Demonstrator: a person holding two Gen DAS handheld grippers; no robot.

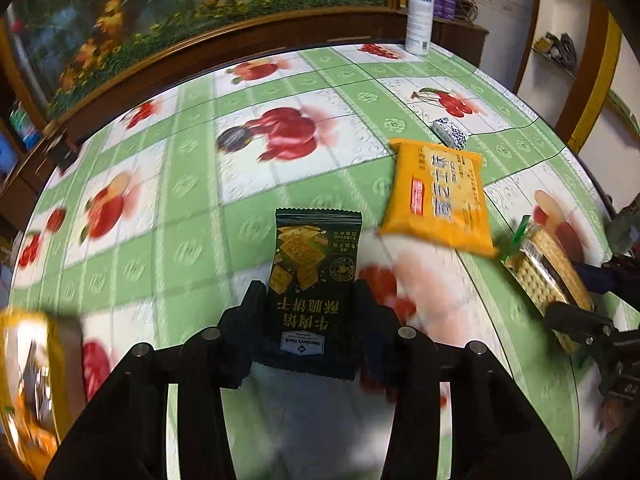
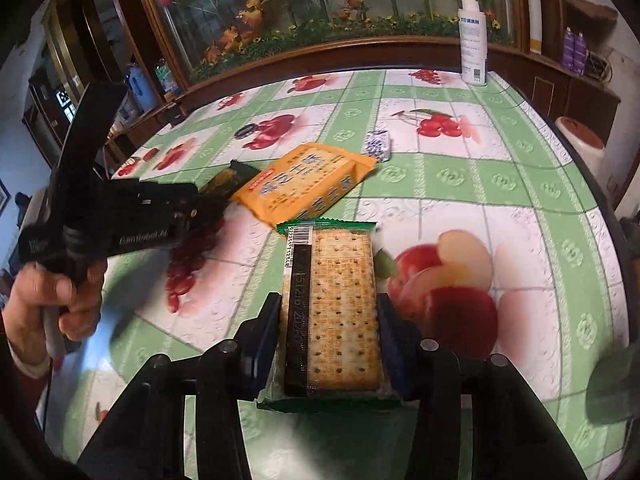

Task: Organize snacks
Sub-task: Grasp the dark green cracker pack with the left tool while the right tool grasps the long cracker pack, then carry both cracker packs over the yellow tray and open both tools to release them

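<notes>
My left gripper (image 1: 310, 304) is shut on a dark green cracker packet (image 1: 314, 276) and holds it above the table. My right gripper (image 2: 330, 320) is shut on a clear cracker pack with green ends (image 2: 336, 308), also seen in the left wrist view (image 1: 548, 276). An orange snack bag (image 1: 438, 196) lies flat on the fruit-print tablecloth (image 1: 192, 160) between the grippers; it also shows in the right wrist view (image 2: 308, 182). A small blue-and-white packet (image 1: 450, 132) lies just behind it, also visible in the right wrist view (image 2: 377, 144). The left gripper (image 2: 208, 204) appears at the left of the right wrist view.
A white spray bottle (image 1: 419, 12) stands at the table's far edge, also in the right wrist view (image 2: 474, 32). A yellow shiny bag (image 1: 30, 392) is at the lower left. A framed flower picture (image 1: 160, 12) backs the table. The table edge curves at the right (image 2: 592, 184).
</notes>
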